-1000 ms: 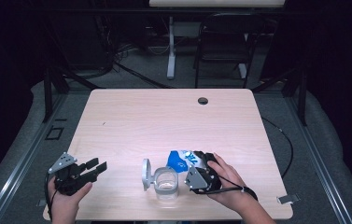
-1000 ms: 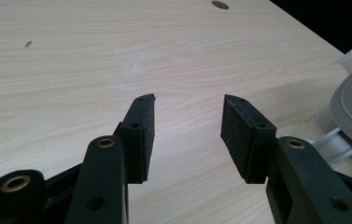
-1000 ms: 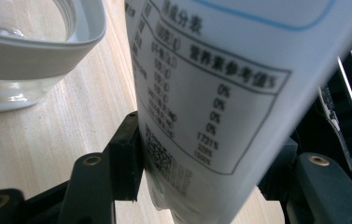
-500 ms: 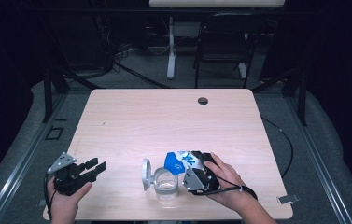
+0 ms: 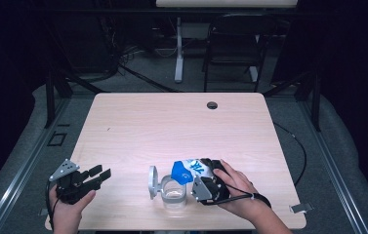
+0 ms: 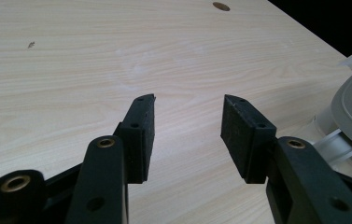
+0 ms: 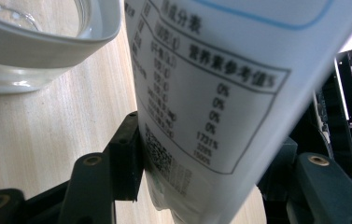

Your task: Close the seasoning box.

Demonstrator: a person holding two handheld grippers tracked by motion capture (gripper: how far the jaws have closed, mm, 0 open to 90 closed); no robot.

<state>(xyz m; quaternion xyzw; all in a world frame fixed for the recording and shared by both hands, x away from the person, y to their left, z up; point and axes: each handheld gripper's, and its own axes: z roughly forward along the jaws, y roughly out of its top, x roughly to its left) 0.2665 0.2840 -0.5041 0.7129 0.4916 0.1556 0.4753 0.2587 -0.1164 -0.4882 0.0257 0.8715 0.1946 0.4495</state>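
My right gripper is clamping the blue-and-white packet, tilting it over the glass jar. My left gripper is resting with its jaws apart, gripping nothing.

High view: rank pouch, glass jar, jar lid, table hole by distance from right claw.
1. Pouch, held in the right claw.
2. Glass jar, just left.
3. Jar lid, jar's far left side.
4. Table hole, far edge.

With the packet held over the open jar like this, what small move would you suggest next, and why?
Probably tip the packet a little further so its contents fall into the jar. The right tool grips the packet, whose blue end leans over the jar's open mouth, with the lid swung aside. The left tool rests open on the table, apart from the jar.
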